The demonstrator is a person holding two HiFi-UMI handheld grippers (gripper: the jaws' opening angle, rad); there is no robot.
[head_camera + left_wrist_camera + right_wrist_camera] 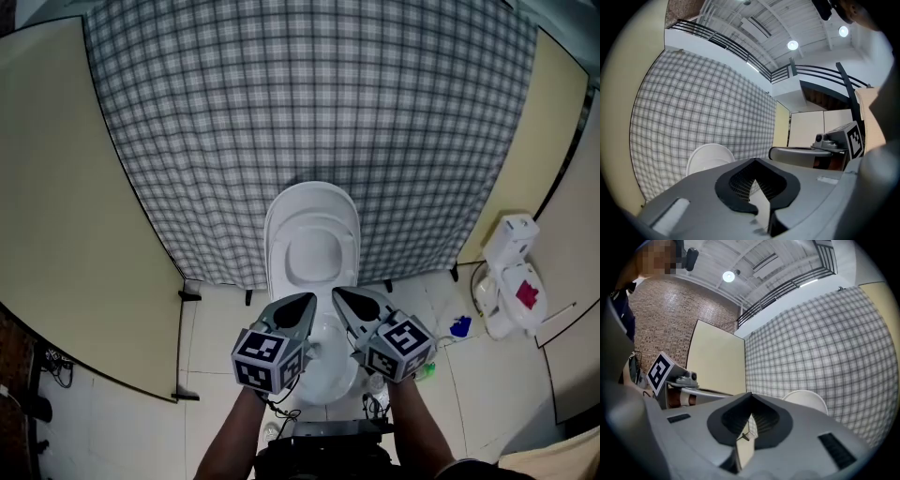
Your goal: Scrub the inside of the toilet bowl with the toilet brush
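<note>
The left gripper (300,302) and the right gripper (341,296) are both clenched, holding nothing, side by side above the toilet (312,246).

"What place is this?"
"A pretend bathroom in a big hall. A toilet (312,246) stands before a checked cloth (309,103) and plain boards (56,187), under a high roof (740,18) with lamps (792,45)."

The toilet (312,246) is white, the cloth (309,94) behind it checked grey and white, the side panels (56,187) cream. The left gripper (305,299) and right gripper (338,292) are grey with black-and-white squares.
</note>
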